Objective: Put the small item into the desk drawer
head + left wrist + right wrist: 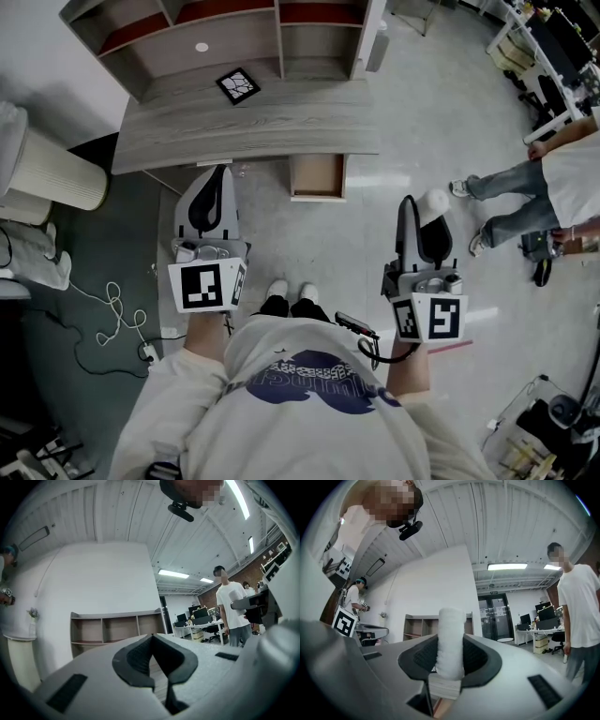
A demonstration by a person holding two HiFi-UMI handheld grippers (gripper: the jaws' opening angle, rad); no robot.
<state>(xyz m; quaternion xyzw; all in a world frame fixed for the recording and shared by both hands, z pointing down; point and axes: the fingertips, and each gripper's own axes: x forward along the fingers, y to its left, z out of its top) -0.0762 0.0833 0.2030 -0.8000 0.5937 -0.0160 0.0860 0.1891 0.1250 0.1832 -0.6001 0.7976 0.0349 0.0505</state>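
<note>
The small item [434, 204] is a white fuzzy roll, and my right gripper [419, 217] is shut on it, held over the floor right of the desk. In the right gripper view the roll [451, 625] stands upright between the dark pads [425, 656] of the right gripper [450, 644]. The desk drawer [317, 174] is pulled out from under the grey wooden desk [244, 127], and its inside looks bare. My left gripper [216, 187] hangs in front of the desk's left part. In its own view the left gripper [151, 640] is shut with nothing in it.
A shelf unit [225, 28] stands on the back of the desk, with a black-and-white marker tile [238, 85] in front of it. A ribbed white bin [52, 173] and a loose cable [117, 314] lie to the left. A person [534, 187] stands at the right.
</note>
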